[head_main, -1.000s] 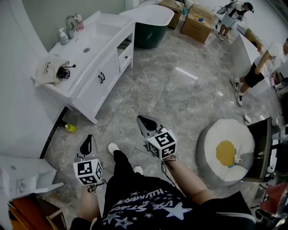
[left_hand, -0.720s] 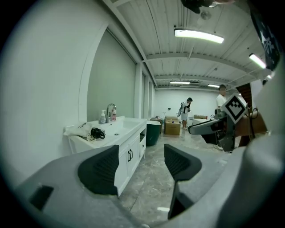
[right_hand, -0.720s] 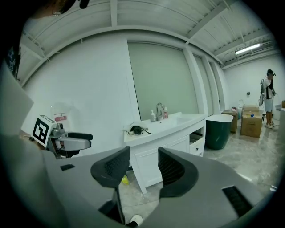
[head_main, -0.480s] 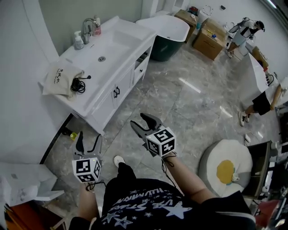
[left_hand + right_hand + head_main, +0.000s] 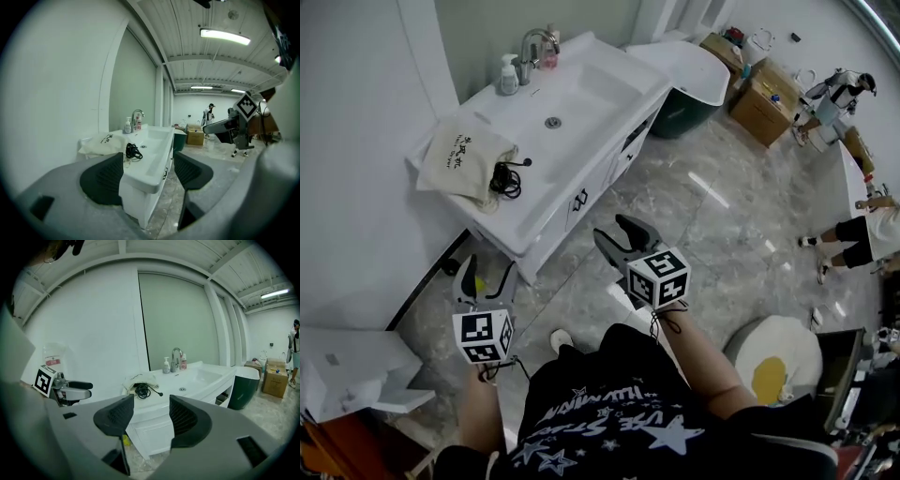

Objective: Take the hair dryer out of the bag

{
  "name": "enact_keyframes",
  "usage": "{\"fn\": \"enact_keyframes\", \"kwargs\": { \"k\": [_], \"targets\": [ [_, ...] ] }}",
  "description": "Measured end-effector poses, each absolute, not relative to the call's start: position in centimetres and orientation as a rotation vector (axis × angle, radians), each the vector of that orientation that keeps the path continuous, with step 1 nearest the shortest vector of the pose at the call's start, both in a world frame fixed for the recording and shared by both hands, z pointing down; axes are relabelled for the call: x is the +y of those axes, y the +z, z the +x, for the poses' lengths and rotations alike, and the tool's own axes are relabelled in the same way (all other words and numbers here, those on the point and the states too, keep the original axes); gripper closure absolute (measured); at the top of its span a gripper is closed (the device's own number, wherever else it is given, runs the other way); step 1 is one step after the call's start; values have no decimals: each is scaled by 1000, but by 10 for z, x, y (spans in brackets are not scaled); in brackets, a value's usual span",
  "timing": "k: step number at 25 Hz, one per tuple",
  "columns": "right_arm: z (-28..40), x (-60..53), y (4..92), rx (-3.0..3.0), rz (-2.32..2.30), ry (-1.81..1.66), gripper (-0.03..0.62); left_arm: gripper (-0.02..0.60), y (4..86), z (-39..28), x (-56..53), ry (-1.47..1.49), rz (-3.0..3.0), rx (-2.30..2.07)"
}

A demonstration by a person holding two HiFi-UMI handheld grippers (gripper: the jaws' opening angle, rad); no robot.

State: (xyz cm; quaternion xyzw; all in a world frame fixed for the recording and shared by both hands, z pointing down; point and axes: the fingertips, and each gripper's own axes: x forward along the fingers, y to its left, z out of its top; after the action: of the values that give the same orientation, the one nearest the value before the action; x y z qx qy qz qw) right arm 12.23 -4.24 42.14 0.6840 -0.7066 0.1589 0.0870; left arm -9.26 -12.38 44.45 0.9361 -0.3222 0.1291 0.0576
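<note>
Standing in this bathroom showroom kind of place, watching someone with a gripper in each hand. The bag (image 5: 465, 157) is a cream cloth one, lying flat on the near end of the white vanity (image 5: 546, 202), right up against the wall. A black cord (image 5: 506, 179) is coiled up at the bag's mouth, spilling out onto the counter with the plug poking toward the basin. I can't actually see the hair dryer itself, only that cord.

Both grippers are held out low in front of the person, over the marble floor (image 5: 712, 220) and well apart from the vanity, so neither is touching the bag. The left gripper (image 5: 487, 279) has its jaws spread wide, with nothing in them. In its own view the counter corner just shows through the gap, far off. The right gripper (image 5: 617, 234) has its jaws opening too, and they're empty as well, aimed roughly at the bag and cord.

Further along the counter there's a chrome faucet (image 5: 532, 42) with a soap bottle (image 5: 507, 75) beside it. Past the vanity sits a bathtub (image 5: 689, 66), then some cardboard boxes (image 5: 764, 89). A round pouf (image 5: 787, 347) that looks like a fried egg is off to the person's right.
</note>
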Motion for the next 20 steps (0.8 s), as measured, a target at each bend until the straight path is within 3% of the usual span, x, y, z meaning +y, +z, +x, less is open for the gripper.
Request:
{"fn": "enact_keyframes", "kwargs": {
  "k": [20],
  "targets": [
    [140, -250, 446, -2343, 1747, 530, 356, 253, 503, -37, -287, 750, 2675, -1246]
  ]
}}
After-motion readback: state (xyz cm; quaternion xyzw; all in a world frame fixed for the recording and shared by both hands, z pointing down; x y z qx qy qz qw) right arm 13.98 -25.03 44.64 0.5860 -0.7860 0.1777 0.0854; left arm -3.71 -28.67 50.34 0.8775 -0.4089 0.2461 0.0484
